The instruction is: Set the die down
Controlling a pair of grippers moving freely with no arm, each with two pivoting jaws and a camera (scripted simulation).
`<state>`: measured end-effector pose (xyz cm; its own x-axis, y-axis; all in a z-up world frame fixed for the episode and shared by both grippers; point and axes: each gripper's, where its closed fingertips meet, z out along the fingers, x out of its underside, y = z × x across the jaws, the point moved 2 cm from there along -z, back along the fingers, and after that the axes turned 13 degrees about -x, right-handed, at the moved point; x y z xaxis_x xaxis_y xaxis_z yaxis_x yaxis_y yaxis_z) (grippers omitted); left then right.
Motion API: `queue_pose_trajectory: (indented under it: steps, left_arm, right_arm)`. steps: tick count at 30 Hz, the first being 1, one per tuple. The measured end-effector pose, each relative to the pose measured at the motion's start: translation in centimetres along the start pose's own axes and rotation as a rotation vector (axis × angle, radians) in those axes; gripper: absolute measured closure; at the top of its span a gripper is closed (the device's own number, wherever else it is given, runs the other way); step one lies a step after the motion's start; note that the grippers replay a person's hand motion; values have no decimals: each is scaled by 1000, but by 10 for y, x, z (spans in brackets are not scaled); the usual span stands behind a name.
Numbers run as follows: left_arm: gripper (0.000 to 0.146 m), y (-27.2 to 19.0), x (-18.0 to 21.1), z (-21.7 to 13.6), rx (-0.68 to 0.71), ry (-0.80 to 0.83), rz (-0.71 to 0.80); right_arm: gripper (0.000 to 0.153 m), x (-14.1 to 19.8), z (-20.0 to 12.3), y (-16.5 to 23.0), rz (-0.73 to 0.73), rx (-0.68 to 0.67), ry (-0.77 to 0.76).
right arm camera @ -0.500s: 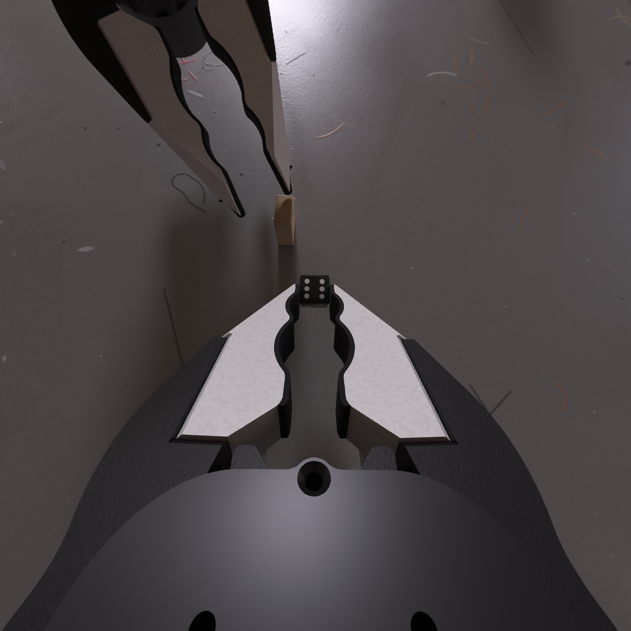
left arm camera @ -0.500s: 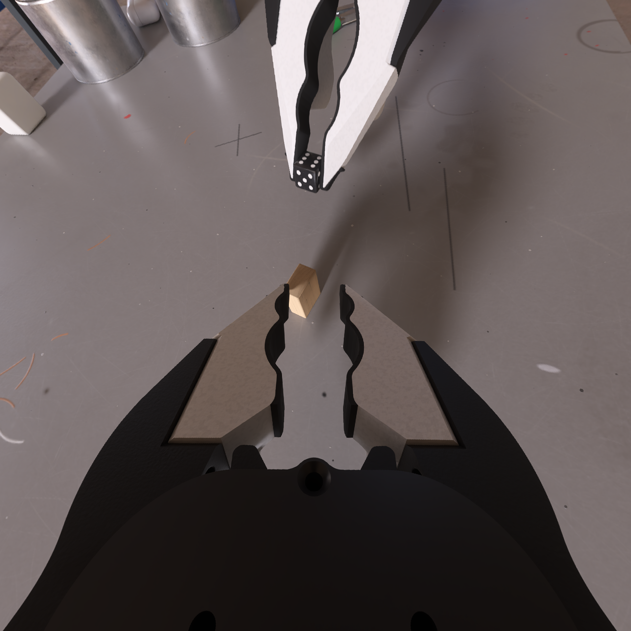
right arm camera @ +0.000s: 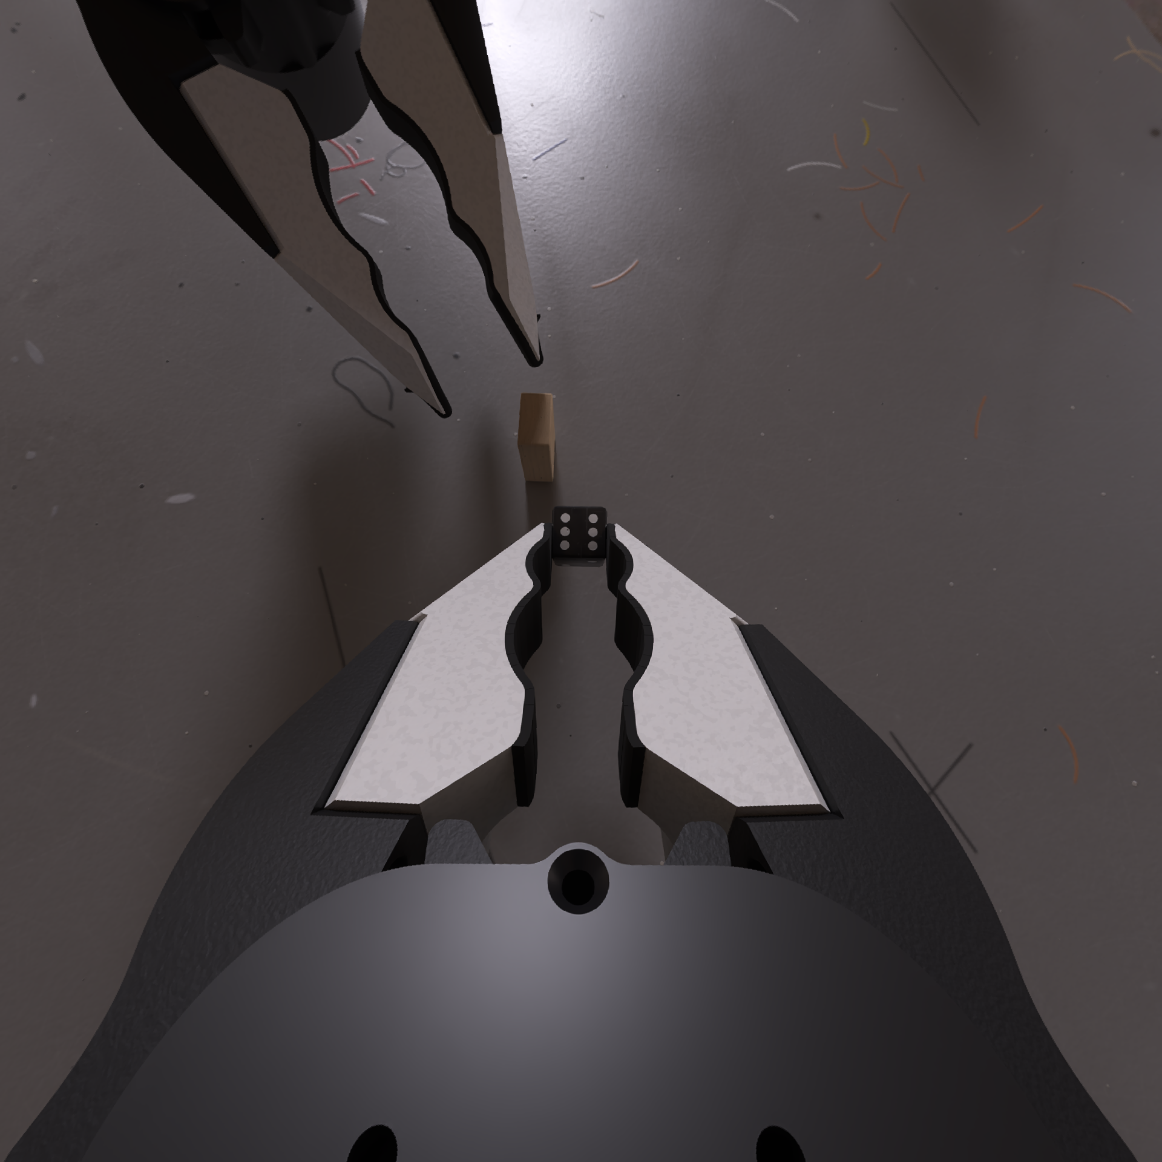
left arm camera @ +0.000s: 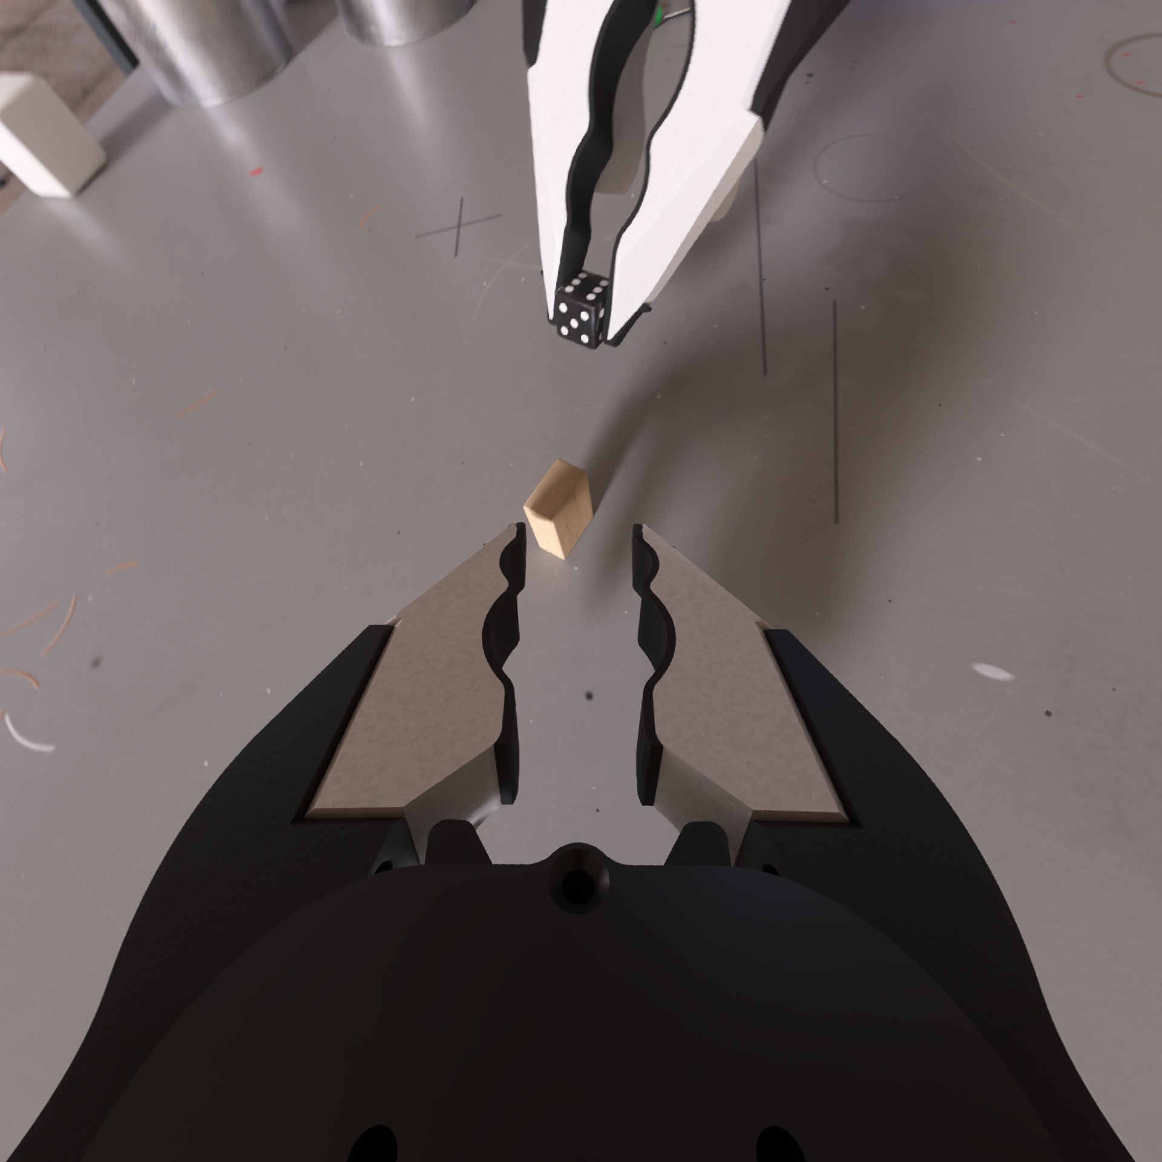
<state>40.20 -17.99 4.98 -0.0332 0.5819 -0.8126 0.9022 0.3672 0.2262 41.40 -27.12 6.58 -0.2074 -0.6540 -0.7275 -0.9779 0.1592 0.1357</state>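
Note:
A black die with white pips [right arm camera: 578,531] sits between the fingertips of my right gripper [right arm camera: 580,536], which is shut on it. In the left wrist view the white-fingered right gripper [left arm camera: 590,324] holds the die [left arm camera: 580,309] above the grey table [left arm camera: 251,440]. A small wooden block [left arm camera: 558,508] stands on the table between the two grippers, also in the right wrist view [right arm camera: 536,440]. My left gripper [left arm camera: 578,541] is open and empty, its tips just short of the block. It shows tan-fingered in the right wrist view [right arm camera: 489,387], apart from the block.
Two metal cans [left arm camera: 207,50] [left arm camera: 402,19] and a white block [left arm camera: 47,135] stand at the far left of the table. Pencil lines, a cross and circles mark the tabletop, and thin shavings lie scattered [right arm camera: 874,182].
My left gripper has drawn back from the wooden block and its fingers stand slightly wider; its tip no longer touches the block. The right gripper still holds the die, hardly moved.

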Motion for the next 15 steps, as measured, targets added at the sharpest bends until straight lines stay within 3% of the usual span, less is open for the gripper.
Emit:
queue_pose_trajectory:
  steps: [6, 15]
  left_arm:
    - [101, -3, 12, -5, -11, 112, -102]
    - [90, -8, 25, -1, 0, 192, -73]
  right_arm:
    - [136, -6, 0, 3, -22, 9, -44]
    - [136, -18, 2, 6, -45, 25, -132]
